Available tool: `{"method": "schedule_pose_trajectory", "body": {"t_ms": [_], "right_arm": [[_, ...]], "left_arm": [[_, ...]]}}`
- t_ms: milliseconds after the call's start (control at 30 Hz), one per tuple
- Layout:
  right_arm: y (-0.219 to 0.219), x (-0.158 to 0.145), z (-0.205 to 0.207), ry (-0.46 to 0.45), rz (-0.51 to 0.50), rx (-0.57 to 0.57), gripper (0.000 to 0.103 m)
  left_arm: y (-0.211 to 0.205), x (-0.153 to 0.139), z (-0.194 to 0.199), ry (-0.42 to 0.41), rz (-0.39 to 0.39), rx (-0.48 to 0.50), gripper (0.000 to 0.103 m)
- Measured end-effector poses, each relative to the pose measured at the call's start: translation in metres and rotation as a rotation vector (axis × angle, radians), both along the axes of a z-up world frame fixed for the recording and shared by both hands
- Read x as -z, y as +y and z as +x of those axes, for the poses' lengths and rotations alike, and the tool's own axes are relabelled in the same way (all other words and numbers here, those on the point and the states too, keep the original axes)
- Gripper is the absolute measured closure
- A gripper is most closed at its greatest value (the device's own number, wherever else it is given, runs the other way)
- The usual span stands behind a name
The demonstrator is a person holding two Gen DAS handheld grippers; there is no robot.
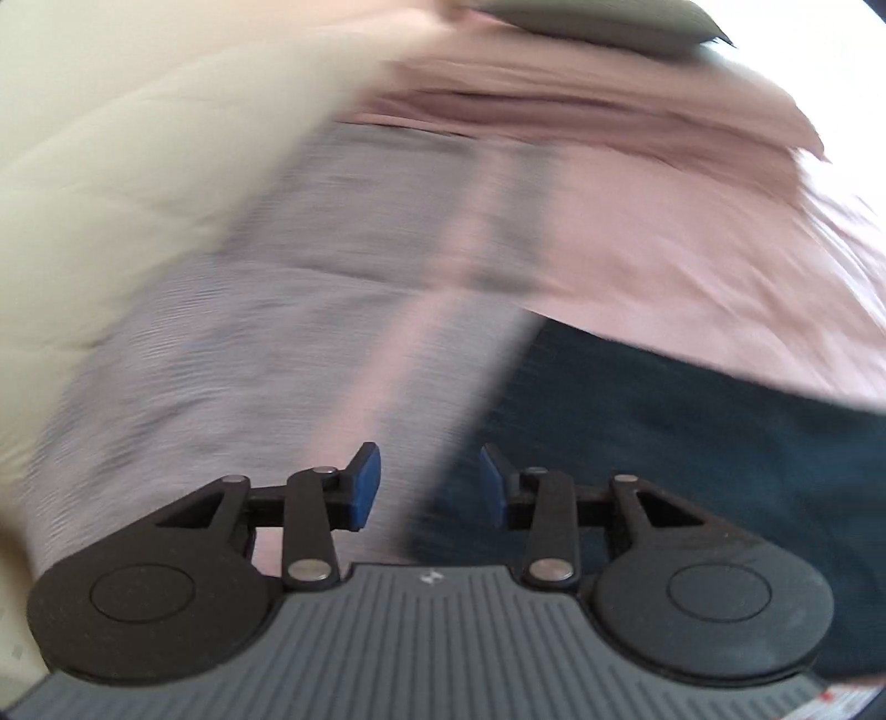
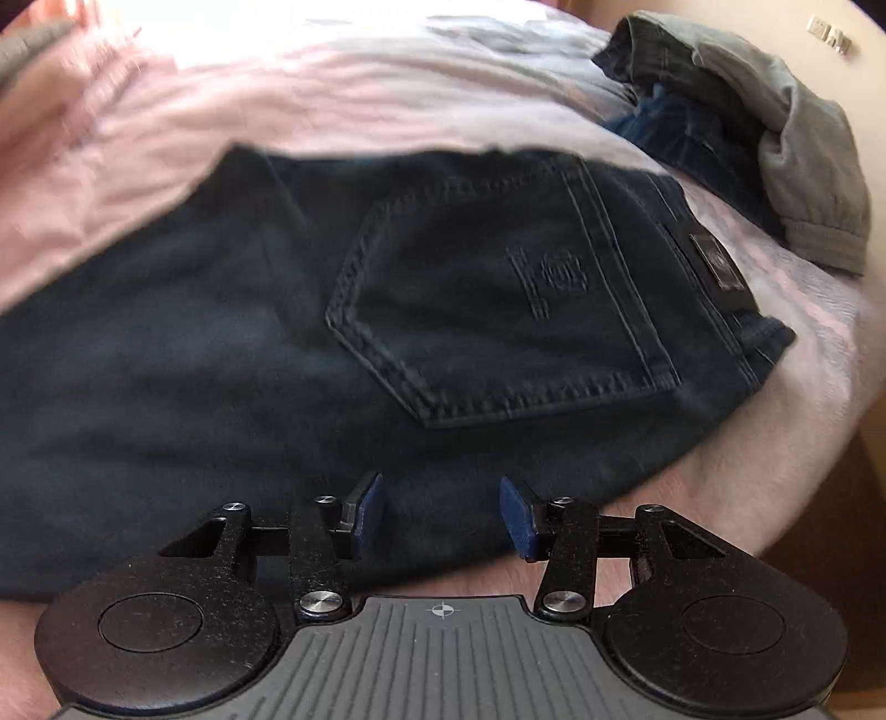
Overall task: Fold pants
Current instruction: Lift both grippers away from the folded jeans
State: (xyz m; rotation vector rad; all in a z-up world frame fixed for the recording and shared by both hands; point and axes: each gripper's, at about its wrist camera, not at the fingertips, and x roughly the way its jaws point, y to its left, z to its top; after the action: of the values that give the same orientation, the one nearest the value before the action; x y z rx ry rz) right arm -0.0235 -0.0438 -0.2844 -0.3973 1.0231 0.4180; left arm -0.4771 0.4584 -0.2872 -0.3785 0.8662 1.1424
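Observation:
Dark navy jeans lie flat on a pink bedsheet, back pocket up and the waistband with its leather patch to the right. My right gripper hovers just above the jeans' near edge, open, with nothing between its blue pads. In the blurred left wrist view the same jeans fill the lower right. My left gripper is open over the jeans' left edge, where the dark cloth meets the striped sheet.
A heap of other clothes, a grey garment over dark blue denim, sits at the back right of the bed. A grey pillow lies at the far end. Pale wall to the left; bed edge and wooden floor at right.

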Motion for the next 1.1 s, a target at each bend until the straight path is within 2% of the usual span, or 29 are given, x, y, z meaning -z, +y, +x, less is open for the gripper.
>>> {"method": "schedule_pose_trajectory", "body": {"t_ms": [67, 133, 200, 267, 333, 400, 467, 567, 633, 667, 733, 833, 900, 1100], "right_arm": [[0.007, -0.012, -0.010, -0.026, 0.049, -0.010, 0.059], [0.019, -0.022, -0.024, -0.032, 0.109, -0.072, 0.059], [0.035, -0.023, -0.038, -0.026, 0.126, -0.145, 0.059], [0.049, -0.008, -0.046, 0.041, 0.113, -0.199, 0.059], [0.055, 0.012, -0.050, 0.104, 0.038, -0.195, 0.059], [0.058, 0.005, -0.053, 0.100, 0.022, -0.175, 0.059], [0.063, -0.012, -0.056, 0.133, 0.016, -0.170, 0.059], [0.061, -0.042, -0.064, 0.178, 0.063, -0.198, 0.059], [0.059, -0.062, -0.071, 0.206, 0.073, -0.212, 0.059], [0.060, -0.072, -0.075, 0.219, 0.078, -0.216, 0.059], [0.058, -0.092, -0.084, 0.228, 0.101, -0.218, 0.056], [0.052, -0.124, -0.101, 0.232, 0.138, -0.232, 0.052], [0.050, -0.142, -0.108, 0.225, 0.145, -0.245, 0.049], [0.043, -0.181, -0.129, 0.195, 0.129, -0.277, 0.047]], "left_arm": [[-0.013, 0.004, 0.016, -0.042, -0.020, 0.086, 0.069], [-0.024, 0.010, 0.034, -0.042, -0.049, 0.149, 0.067], [-0.025, 0.027, 0.042, 0.004, -0.081, 0.154, 0.064], [-0.019, 0.051, 0.041, 0.122, -0.124, 0.108, 0.063], [-0.016, 0.051, 0.031, 0.121, -0.132, 0.100, 0.063], [-0.015, 0.039, 0.030, 0.165, -0.147, 0.084, 0.064], [-0.018, 0.022, 0.028, 0.171, -0.180, 0.069, 0.062], [-0.029, -0.003, 0.033, 0.180, -0.249, 0.074, 0.061], [-0.041, -0.021, 0.038, 0.171, -0.290, 0.111, 0.057], [-0.051, -0.030, 0.040, 0.166, -0.314, 0.136, 0.050], [-0.070, -0.048, 0.046, 0.148, -0.340, 0.196, 0.049], [-0.100, -0.073, 0.056, 0.145, -0.342, 0.284, 0.046], [-0.115, -0.086, 0.062, 0.152, -0.337, 0.319, 0.040], [-0.136, -0.121, 0.076, 0.156, -0.314, 0.399, 0.036]]}}
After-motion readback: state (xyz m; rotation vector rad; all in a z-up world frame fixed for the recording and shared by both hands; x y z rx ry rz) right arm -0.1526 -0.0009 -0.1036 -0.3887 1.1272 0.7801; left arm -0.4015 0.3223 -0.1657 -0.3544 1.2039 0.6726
